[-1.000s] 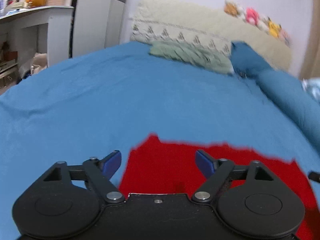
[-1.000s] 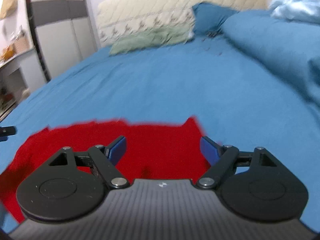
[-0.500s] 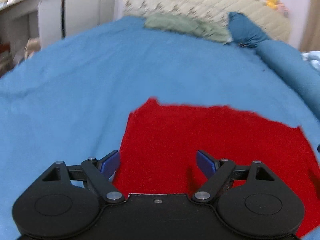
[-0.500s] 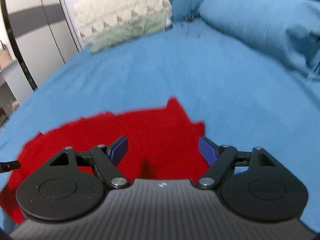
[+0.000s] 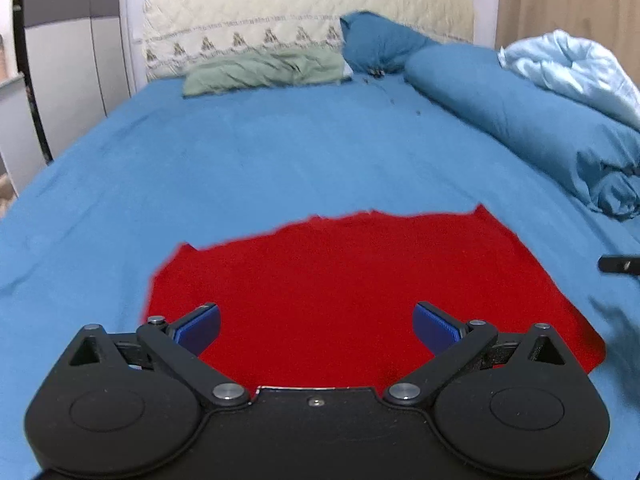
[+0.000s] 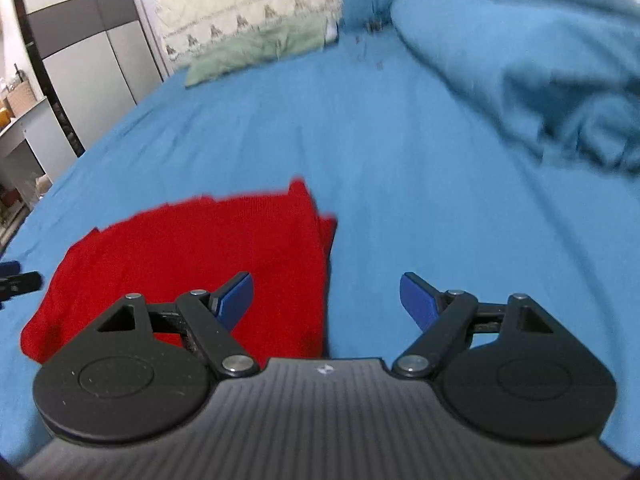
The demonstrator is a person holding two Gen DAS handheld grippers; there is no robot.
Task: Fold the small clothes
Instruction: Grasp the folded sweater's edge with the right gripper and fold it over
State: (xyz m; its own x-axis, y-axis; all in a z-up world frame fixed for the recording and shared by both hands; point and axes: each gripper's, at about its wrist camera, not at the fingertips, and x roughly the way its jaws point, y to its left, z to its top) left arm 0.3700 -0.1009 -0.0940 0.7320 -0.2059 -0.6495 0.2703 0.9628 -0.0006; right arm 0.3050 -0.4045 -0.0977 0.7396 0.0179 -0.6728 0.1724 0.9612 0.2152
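Observation:
A red garment [image 5: 340,288] lies flat on the blue bedsheet [image 5: 280,160]. My left gripper [image 5: 316,328] is open and empty, just above the garment's near edge. In the right wrist view the garment [image 6: 192,256] lies to the left, with its right edge folded double. My right gripper [image 6: 326,300] is open and empty, over that right edge, its right finger above bare sheet [image 6: 400,160]. The tip of the right gripper shows at the right edge of the left wrist view [image 5: 620,264]. The left gripper's tip shows at the left edge of the right wrist view [image 6: 16,280].
A rolled blue duvet [image 5: 520,120] and a pale blue blanket [image 5: 568,68] lie along the bed's right side. A green pillow [image 5: 264,70] and a blue pillow [image 5: 376,44] sit by the quilted headboard [image 5: 280,16]. A wardrobe [image 6: 92,52] stands at the left.
Both grippers have swung to the right. The left view now takes in the whole garment; the right gripper has shifted from over the garment to its right edge. Both stay open.

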